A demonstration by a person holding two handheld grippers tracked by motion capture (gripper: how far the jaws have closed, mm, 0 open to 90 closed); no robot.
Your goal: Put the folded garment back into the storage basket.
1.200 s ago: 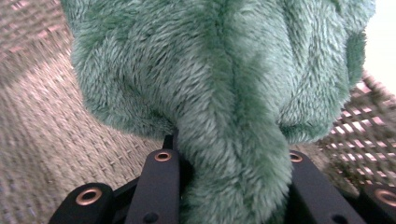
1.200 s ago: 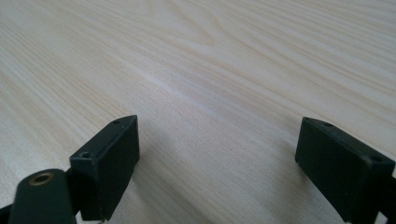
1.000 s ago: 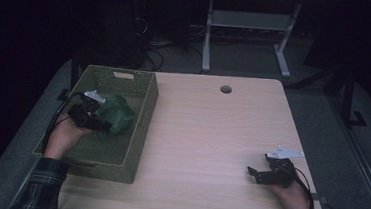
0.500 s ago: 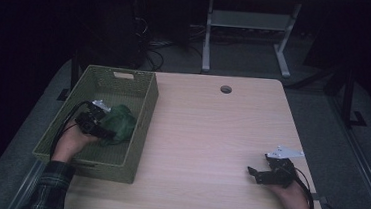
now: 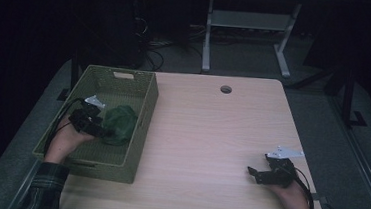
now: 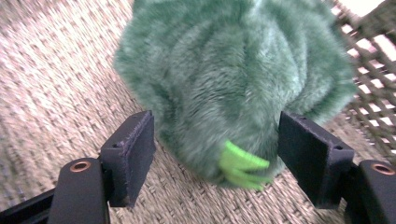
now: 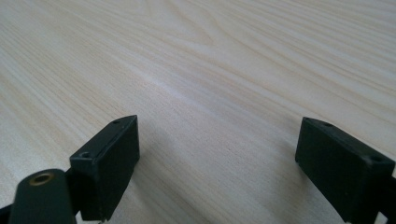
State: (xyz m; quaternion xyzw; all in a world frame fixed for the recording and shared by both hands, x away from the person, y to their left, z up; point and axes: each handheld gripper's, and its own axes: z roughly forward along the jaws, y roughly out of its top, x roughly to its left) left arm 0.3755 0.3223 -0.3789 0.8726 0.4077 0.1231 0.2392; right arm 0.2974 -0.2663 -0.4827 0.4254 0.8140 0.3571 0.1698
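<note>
Both pads of my left gripper [image 6: 215, 158] have just been opening and stand clear of the plush [image 6: 233, 79] between them in the basket [image 5: 142, 116]. Backing out carelessly could snag its fur and drag it. My right gripper [image 7: 217, 158] rests open and empty over the desk [image 7: 210, 56].

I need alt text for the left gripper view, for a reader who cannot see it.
A fluffy green plush toy with a bright green tag lies on the woven basket floor, between the open jaws of the left gripper. The jaws have just been opening, and the pads do not press on the toy.
</note>
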